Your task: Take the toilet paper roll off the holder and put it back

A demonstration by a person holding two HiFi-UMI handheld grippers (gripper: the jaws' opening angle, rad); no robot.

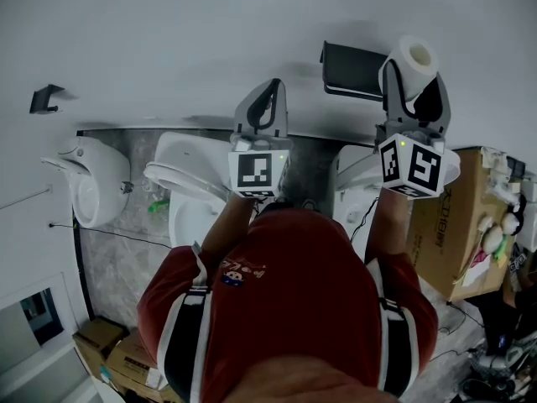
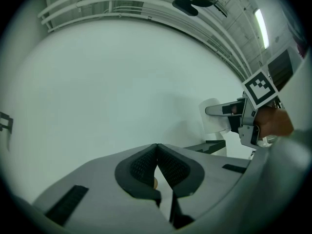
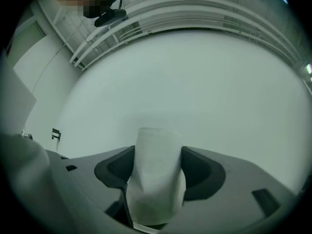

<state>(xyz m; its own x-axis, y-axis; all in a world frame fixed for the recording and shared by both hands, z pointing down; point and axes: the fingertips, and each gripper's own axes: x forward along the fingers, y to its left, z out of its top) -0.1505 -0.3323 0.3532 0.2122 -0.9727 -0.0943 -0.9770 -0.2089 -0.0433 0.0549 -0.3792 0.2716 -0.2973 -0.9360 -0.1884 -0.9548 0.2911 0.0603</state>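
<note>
At the far left a small black bracket [image 1: 46,99] sat on the pale wall, well apart from the work. Right of it, lower down, stood a white ceramic toilet [image 1: 186,175]. Above that, the left tongs [image 1: 273,89] pointed at bare wall, their grey jaws closed tip to tip on nothing. Next came the black box-shaped wall holder [image 1: 352,67], which carried no roll. Just beside its right end, the right tongs [image 1: 415,81] gripped the white toilet paper roll [image 1: 418,55] across its soft sides, jaws spread wide around it and one hollow end showing. The roll was off the holder, held in the air close to it. A brown cardboard box [image 1: 449,225] stood lower right.

The return looked the risky part. The squeeze on the soft paper could flatten the core, so it would catch on the holder. If the hollow were lined up poorly it would jam. With the left tongs idle, a slipped roll would likely drop toward the floor.
</note>
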